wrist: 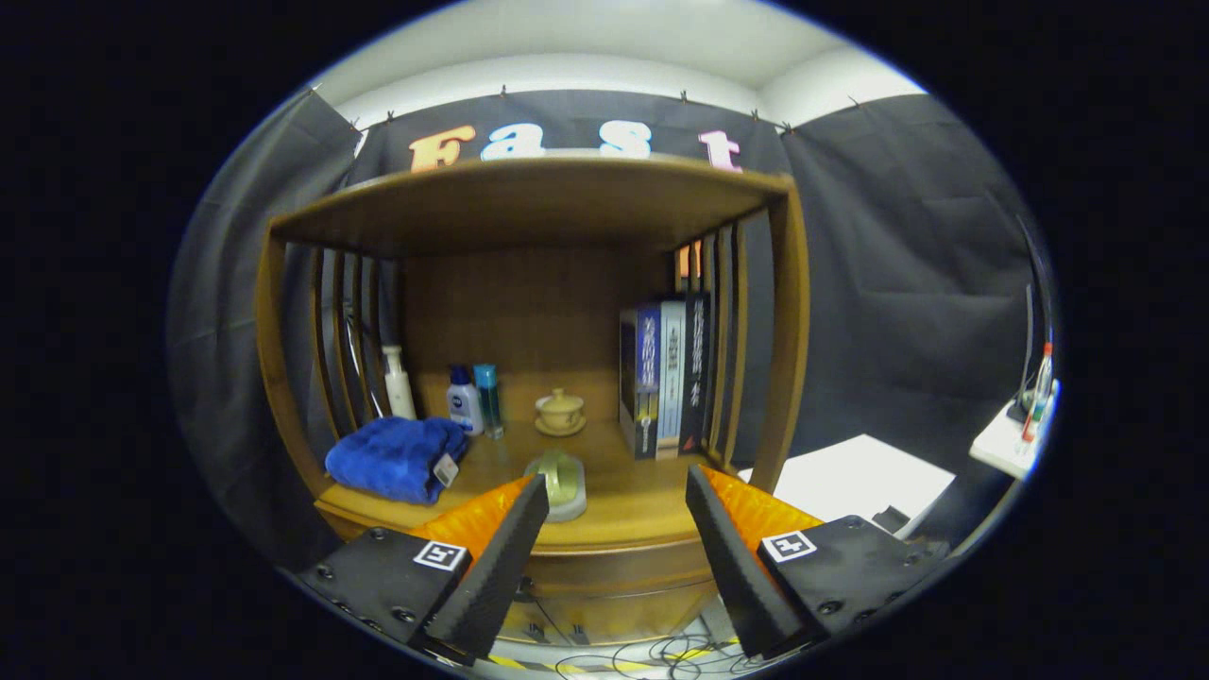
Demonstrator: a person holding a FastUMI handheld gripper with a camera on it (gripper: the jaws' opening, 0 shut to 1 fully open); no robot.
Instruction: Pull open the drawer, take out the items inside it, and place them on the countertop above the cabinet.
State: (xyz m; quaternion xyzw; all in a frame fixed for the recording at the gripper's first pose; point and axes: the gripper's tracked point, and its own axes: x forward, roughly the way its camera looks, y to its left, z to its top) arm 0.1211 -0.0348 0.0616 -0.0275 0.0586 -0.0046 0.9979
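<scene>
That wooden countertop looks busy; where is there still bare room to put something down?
Bare wood lies on the countertop between the pale dish near the front and the books. The left is crowded: blue towel, bottles behind it. The open gripper holds nothing.

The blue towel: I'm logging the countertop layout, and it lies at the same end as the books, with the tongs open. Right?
Not quite. In the gripper view the blue towel lies at the opposite end from the books. The tongs are open, holding nothing.
</scene>
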